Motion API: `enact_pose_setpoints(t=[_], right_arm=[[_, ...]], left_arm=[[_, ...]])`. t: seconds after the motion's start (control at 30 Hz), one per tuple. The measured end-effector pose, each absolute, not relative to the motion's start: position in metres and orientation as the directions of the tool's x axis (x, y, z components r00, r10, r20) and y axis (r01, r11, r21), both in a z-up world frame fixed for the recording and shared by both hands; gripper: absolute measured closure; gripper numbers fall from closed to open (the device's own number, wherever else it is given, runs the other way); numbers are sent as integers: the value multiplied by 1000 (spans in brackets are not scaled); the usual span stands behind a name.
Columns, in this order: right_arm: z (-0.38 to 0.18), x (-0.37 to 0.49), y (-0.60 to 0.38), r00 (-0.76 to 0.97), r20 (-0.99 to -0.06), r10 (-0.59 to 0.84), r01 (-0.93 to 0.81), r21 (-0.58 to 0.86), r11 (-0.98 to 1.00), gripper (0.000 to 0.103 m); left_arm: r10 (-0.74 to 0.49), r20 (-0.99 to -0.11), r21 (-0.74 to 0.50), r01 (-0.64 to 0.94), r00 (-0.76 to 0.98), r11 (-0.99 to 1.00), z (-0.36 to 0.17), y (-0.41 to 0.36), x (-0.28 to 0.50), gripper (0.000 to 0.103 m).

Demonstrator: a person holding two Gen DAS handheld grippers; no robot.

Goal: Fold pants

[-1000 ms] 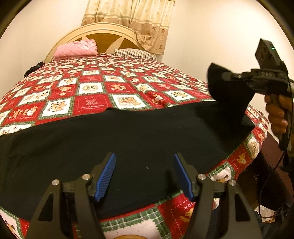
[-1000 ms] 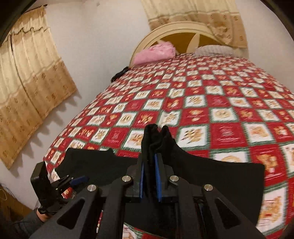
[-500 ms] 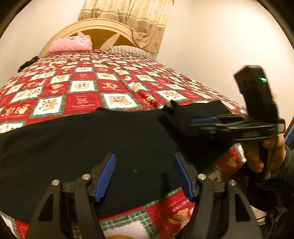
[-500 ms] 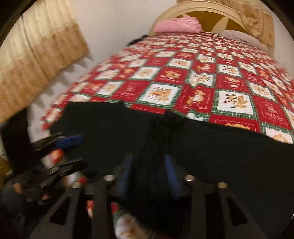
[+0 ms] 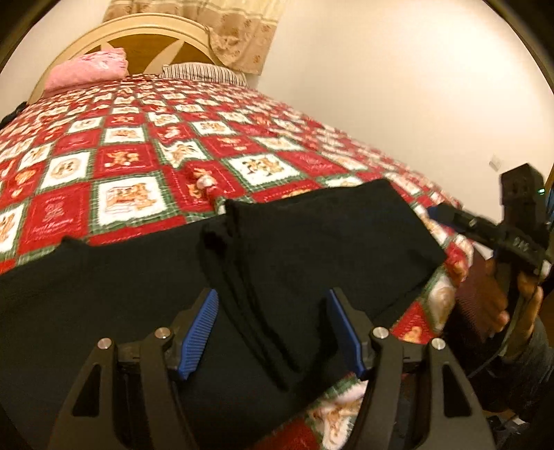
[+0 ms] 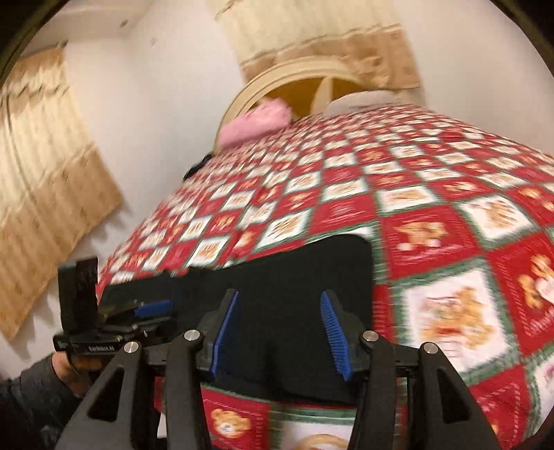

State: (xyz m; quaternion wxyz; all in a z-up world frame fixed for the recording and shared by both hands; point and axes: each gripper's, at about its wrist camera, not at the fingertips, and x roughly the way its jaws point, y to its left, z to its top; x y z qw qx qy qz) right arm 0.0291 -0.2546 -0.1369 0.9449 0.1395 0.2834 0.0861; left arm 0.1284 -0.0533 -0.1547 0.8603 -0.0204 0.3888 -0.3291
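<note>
The black pants [image 5: 311,249] lie across the near edge of the bed, with their right end folded back over the middle in a doubled layer. My left gripper [image 5: 275,318] hovers open just above that folded layer, nothing between its blue pads. The right gripper [image 5: 450,216] shows at the right edge of the left wrist view, held by a hand and clear of the cloth. In the right wrist view my right gripper [image 6: 278,329] has its jaws opening over the pants [image 6: 304,277], which lie flat below, not gripped. The left gripper [image 6: 152,308] appears at the left there.
A red, white and green patchwork quilt [image 5: 121,162] covers the bed. A pink pillow [image 5: 86,69] and a striped pillow [image 5: 204,72] rest against the arched headboard [image 5: 145,31]. Curtains [image 6: 45,173] hang on the left wall. The bed's corner [image 5: 446,277] drops off at the right.
The right gripper carried the pants' end leftward over the middle, laid it down, let go and drew back to the right. My left gripper shifted right along the pants.
</note>
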Motion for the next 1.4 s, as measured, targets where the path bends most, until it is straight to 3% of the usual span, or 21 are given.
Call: enact_pose_setpoints(t=[0.2,0.47,0.53,0.57,0.6,0.67,0.93,1.27,1.4], right_arm=[[-139,22,-279,866,-460,197,-33,340,940,49],[-148,23,-272,864,-464,195,-30,338,941,48],[-148,21,-270,870,-454,194,-35,335,941,48],[-148,20,-270,872,-449,194,-39,332,942,48],[-148,19,-269,875,-444,193,-42,327,944,48],[-149,18,-268,880,-437,187,-42,319,947,48],[-145,10,-269,902,-393,177,-57,299,953,43],[-139,1,-227,888,-365,280,-226,185,956,40],[-145,-1,-207,847,-397,354,-322,146,935,37]], left_arm=[[-484,-685,-220,479,545,850,-156,-49,137,35],[-519,-686,-278,476,509,834,-163,-66,150,35],[-539,-679,-310,470,499,826,-161,-68,154,51],[-550,-679,-326,471,486,820,-161,-68,156,72],[-552,-680,-332,470,483,818,-160,-68,156,85],[-562,-667,-334,478,489,812,-154,-67,153,92],[-640,-609,-508,390,468,768,-123,-16,147,93],[-588,-655,-526,272,474,806,-159,16,156,93],[-567,-665,-499,276,487,822,-161,17,155,93]])
